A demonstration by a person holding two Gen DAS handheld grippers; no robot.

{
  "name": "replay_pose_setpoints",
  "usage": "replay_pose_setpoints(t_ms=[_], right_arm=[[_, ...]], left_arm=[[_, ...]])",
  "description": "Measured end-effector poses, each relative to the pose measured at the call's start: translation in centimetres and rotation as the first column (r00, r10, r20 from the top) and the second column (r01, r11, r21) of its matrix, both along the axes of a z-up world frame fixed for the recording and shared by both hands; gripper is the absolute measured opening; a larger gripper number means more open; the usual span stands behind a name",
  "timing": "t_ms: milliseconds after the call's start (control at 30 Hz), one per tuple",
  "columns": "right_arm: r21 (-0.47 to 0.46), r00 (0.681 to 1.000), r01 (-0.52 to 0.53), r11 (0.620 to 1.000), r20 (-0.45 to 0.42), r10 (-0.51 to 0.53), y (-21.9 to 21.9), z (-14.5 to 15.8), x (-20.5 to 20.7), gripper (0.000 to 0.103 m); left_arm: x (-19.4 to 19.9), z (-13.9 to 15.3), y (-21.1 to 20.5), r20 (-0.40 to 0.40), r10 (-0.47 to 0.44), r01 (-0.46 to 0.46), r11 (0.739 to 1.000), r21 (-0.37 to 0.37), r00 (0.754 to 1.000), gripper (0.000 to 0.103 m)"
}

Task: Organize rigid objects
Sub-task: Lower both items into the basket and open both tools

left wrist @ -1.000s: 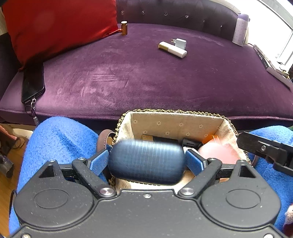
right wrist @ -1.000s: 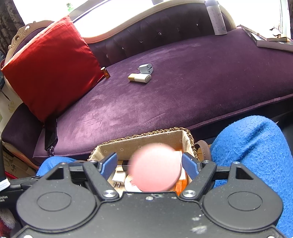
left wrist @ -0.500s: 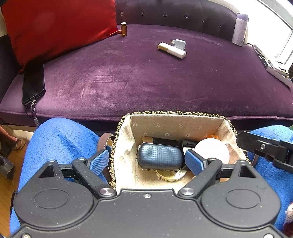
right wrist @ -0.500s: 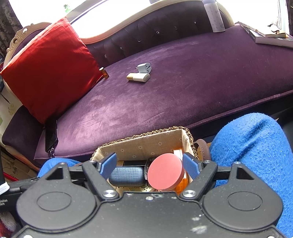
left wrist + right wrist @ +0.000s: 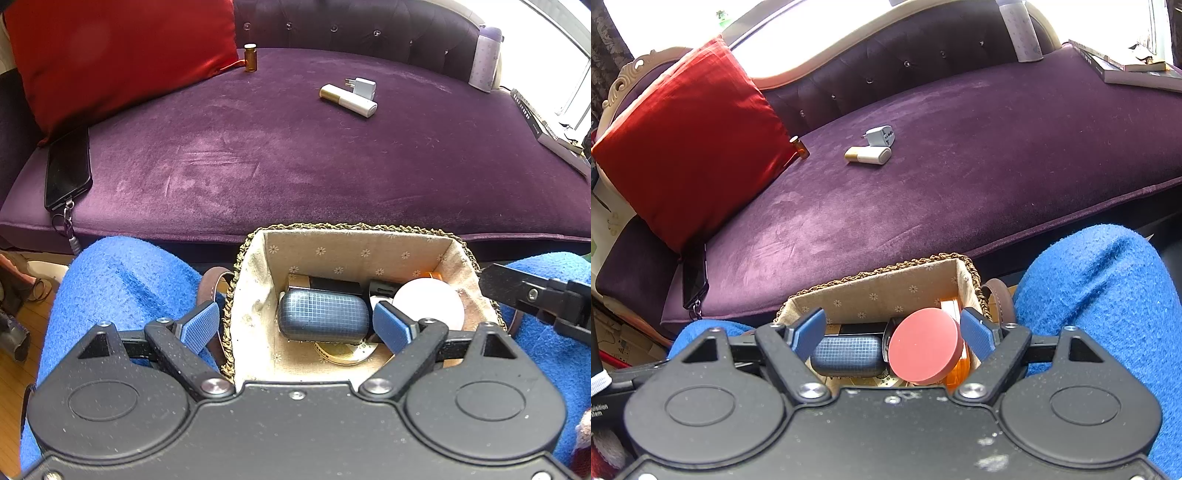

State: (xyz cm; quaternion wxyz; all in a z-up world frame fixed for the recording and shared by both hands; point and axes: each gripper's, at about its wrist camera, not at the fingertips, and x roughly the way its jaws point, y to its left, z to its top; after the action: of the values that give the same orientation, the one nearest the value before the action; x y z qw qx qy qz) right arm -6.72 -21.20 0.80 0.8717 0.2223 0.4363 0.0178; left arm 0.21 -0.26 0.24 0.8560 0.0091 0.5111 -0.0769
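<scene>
Left wrist view: the left gripper hangs over the lined basket with its jaws wide and nothing between the pads. Below it, inside the basket, lies the dark blue gridded case, and at its 3 o'clock, just beside it, the round pale-lidded jar. A gold disc peeks out from under the case at 6 o'clock. On the purple sofa seat, toward 12 o'clock, a white and gold tube lies touching a white plug adapter; an amber vial stands at 11 o'clock beside the red cushion, and a phone lies at 9 o'clock.

Right wrist view: the right gripper is likewise spread, holding nothing. The jar's pink face sits tilted in the basket, against an orange thing at its 4 o'clock, with the case at 9 o'clock. Blue-clad knees flank the basket.
</scene>
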Motion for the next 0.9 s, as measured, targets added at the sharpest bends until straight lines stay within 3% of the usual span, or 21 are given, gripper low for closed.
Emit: replay_pose_setpoints(t_ms=[900], right_arm=[[0.006,1.000,-0.002,1.000,-0.001,0.002,-0.22,-0.09,0.02,0.081]], left_arm=[[0.08,-0.23,-0.04,-0.012,0.009,-0.009,1.000,0.002,1.000,0.088]])
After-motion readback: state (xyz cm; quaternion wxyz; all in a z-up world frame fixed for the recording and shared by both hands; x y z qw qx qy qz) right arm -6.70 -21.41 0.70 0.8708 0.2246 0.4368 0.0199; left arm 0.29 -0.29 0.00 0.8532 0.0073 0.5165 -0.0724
